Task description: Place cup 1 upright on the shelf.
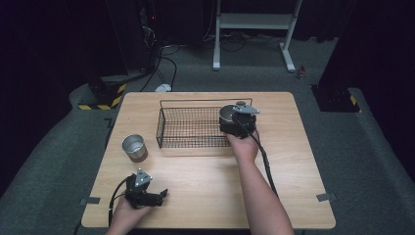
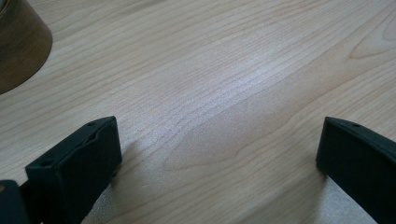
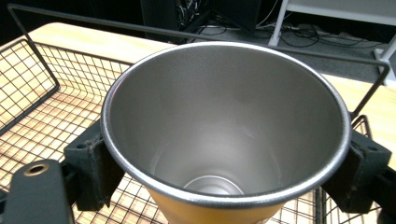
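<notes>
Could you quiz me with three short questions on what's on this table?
1. True or false: the right gripper grips a cup over the basket.
2. The left gripper is: A) open above bare table, B) shut on a cup, C) inside the basket.
3. Fill in: a second cup stands on the table, ____ the basket.

Key: 1 true; 2 A; 3 outside.

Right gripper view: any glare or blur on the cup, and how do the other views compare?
Right gripper view: soft sheen inside the steel cup, rim sharp. Left gripper view: pale glare patch on the light wooden table, black jaws soft. High view: table lit, surroundings dark.
</notes>
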Demonstrator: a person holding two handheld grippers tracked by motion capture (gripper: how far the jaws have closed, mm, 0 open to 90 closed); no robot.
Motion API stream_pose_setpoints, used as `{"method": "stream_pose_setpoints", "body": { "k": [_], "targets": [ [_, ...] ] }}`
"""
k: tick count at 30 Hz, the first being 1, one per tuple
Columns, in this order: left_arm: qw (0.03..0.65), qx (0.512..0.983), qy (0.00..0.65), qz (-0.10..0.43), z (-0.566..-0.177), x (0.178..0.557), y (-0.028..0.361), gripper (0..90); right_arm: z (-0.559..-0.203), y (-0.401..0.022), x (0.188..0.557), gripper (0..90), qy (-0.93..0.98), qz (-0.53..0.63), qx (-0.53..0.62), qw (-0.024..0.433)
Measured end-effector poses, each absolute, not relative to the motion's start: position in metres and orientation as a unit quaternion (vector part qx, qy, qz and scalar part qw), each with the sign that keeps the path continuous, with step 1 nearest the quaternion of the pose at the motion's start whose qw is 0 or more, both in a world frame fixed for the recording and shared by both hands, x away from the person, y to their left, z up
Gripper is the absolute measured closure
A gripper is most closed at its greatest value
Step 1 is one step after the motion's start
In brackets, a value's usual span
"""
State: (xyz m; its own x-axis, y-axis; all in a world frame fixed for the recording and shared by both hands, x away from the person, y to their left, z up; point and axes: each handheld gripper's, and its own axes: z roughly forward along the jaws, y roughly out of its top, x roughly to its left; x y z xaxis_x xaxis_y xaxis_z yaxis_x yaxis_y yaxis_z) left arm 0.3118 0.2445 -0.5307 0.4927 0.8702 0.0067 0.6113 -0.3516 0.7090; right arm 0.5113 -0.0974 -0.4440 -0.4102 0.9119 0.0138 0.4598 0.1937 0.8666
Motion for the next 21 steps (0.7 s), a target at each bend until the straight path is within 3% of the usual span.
{"method": "stream_pose_setpoints", "body": {
  "k": [21],
  "targets": [
    [0.33,0.799,0.463,0.196,-0.531,0.312,0.245,0.3,-0.46,-0.083,0.517,13.4,0.736,0.401,0.479,0.261]
  ]
}}
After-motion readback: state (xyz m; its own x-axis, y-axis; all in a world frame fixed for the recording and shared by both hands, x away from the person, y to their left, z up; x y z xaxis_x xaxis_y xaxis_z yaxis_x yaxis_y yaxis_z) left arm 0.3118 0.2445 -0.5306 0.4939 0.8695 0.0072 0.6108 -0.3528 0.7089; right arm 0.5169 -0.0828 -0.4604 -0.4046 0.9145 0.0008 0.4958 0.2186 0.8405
